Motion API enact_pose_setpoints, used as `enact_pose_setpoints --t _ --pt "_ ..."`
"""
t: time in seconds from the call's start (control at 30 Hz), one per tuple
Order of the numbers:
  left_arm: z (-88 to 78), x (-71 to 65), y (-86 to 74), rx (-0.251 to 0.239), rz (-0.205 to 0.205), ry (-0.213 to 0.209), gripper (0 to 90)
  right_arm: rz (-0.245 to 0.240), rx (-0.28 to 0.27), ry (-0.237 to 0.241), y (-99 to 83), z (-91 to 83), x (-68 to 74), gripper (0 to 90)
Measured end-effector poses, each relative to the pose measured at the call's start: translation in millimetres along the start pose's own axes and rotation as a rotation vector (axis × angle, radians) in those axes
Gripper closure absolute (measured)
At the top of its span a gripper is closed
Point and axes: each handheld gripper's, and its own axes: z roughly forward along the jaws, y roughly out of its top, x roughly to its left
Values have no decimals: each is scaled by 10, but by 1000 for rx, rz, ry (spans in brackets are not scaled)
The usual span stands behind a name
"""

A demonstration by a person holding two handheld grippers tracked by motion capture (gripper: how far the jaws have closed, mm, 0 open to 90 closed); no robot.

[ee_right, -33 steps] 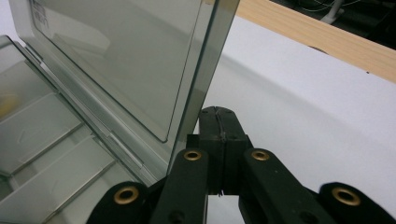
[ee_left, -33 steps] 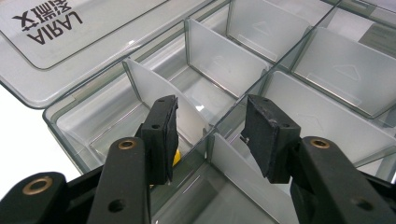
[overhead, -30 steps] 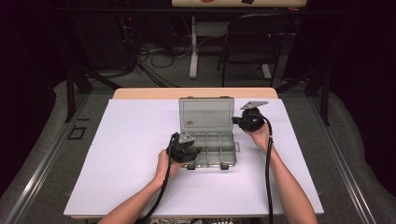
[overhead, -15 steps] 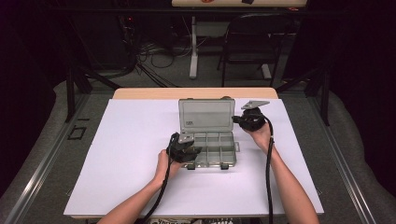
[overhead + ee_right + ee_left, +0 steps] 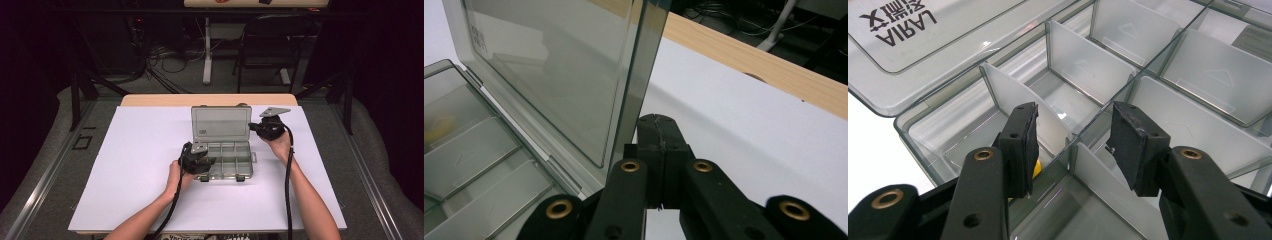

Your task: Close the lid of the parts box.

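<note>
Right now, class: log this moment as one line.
left gripper: open over box dividers | right gripper: shut, beside lid | lid: up

Yellow item (image 5: 1037, 168) mostly behind left claw (image 5: 1075, 145)

The clear lid (image 5: 943, 45) of the plastic box reads "LARIA" upside down in black, with two characters above it that are too unclear to make out.

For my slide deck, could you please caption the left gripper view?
Left gripper, jaws apart, poised over a divider in the open clear compartment box.
</note>
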Motion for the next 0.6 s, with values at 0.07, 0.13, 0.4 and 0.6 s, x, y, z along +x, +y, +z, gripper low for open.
enact_pose_setpoints --t 0.07,0.13,0.4,0.6 --pt "0 0 0 1 -1 0 543 -2 -4 -2 6 -4 0 900" --pt "0 0 0 1 0 0 543 0 -14 3 8 -15 -3 900" --pt "5 4 -2 -4 -13 -6 538 -8 -27 15 19 -49 -3 900" --pt "4 2 -2 -3 -13 -4 538 -11 -38 17 29 -68 -1 900"
